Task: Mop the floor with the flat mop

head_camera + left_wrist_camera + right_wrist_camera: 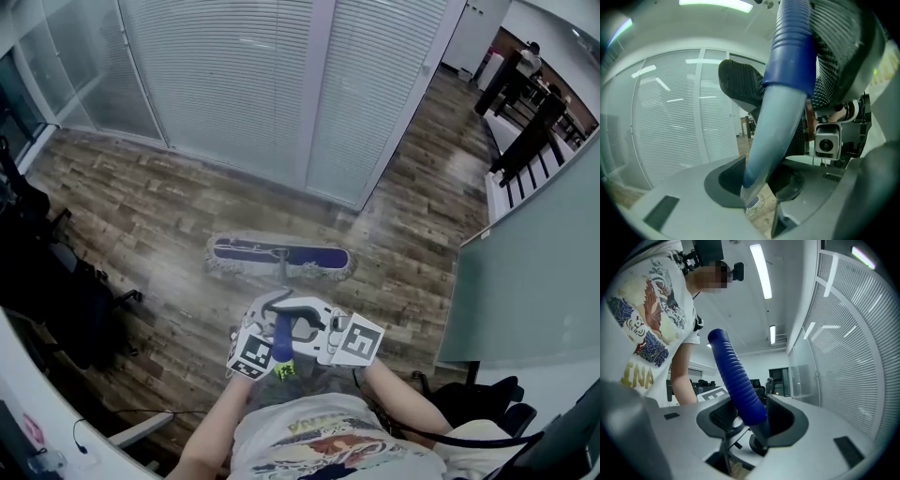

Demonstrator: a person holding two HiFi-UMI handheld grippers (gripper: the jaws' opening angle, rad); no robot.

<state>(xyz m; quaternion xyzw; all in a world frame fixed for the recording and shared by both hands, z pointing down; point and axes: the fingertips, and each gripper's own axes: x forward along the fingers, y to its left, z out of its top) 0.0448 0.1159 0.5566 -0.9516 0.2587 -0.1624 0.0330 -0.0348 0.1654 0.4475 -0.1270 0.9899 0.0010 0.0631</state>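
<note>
The flat mop's blue head (281, 254) with its pale fringe lies flat on the wood floor in front of me. Its handle (282, 281) rises from it to my two grippers, which face each other across it at waist height. My left gripper (268, 330) is shut on the pale blue shaft (780, 122), just below the darker grip sleeve. My right gripper (306, 330) is shut on the ribbed blue grip (736, 380), a little higher up. In the left gripper view the mop head (753, 202) shows small, far below the jaws.
A glass wall with white blinds (281, 84) runs behind the mop. Black office chairs (56, 291) and a white desk edge (37, 412) stand to the left. At the right are a frosted glass panel (525, 272) and another chair (478, 394).
</note>
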